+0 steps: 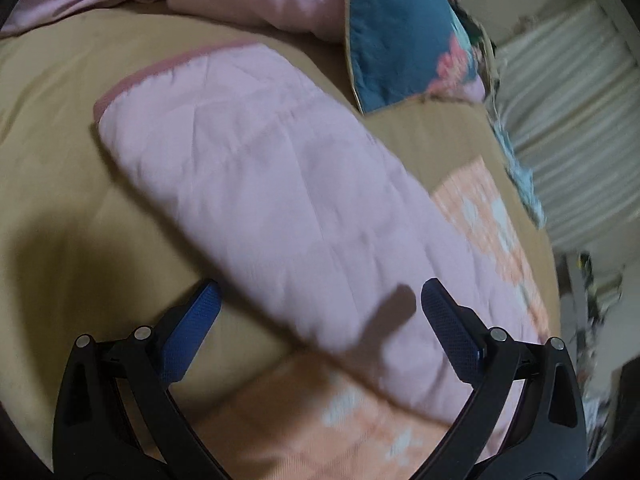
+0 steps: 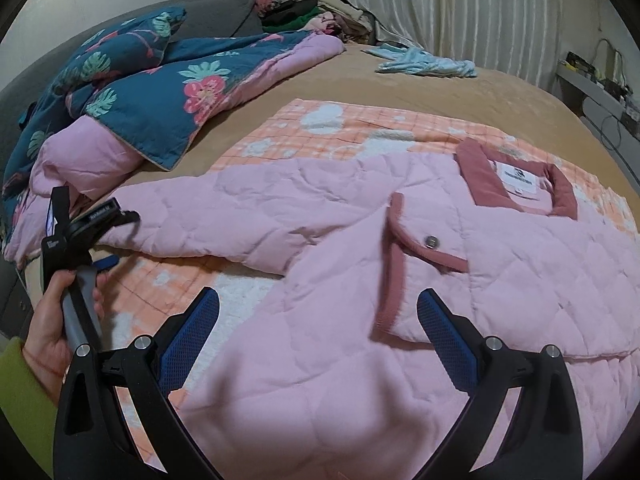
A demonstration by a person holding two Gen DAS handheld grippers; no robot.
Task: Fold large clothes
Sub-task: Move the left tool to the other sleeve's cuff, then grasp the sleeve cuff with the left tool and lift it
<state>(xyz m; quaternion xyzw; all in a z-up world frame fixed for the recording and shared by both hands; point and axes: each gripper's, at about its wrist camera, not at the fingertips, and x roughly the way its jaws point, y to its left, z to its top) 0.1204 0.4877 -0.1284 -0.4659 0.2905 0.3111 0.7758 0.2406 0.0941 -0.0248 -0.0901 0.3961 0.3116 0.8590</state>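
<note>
Lying flat across the middle of the bed, the pink quilted jacket [image 2: 360, 280] rests on an orange checked blanket [image 2: 360, 128] with white flower shapes, which in turn lies on the tan bedsheet [image 2: 500, 84]. In the right wrist view the jacket's dark pink collar [image 2: 516, 184] points toward the far side of the bed, with a white label inside it. A dark pink trimmed flap with a metal snap button [image 2: 431, 241] lies just below the collar. One sleeve [image 2: 240, 216] extends to the left across the blanket toward the bedding pile.

Right gripper [image 2: 318, 304]: jaws spread wide, nothing between them, positioned above the jacket's lower body panel.

Left gripper [image 1: 320, 300]: jaws spread wide, nothing gripped. In the left wrist view it is above the sleeve [image 1: 260, 184], whose dark pink cuff edge [image 1: 168, 68] ends over the tan sheet. This view is motion-blurred. Whether the fingertips touch the fabric cannot be determined.

In the right wrist view, the left hand [image 2: 52, 320], in a yellow-green sleeve [image 2: 20, 392], grips the handle of the left gripper at the left edge of the frame, near the sleeve end.

A teal floral quilt [image 2: 160, 92] with pink lining is bunched at the left of the bed. A light blue garment [image 2: 428, 65] lies on the sheet near the white curtain [image 2: 460, 8]. A pile of mixed clothes [image 2: 320, 12] sits at the far edge.
</note>
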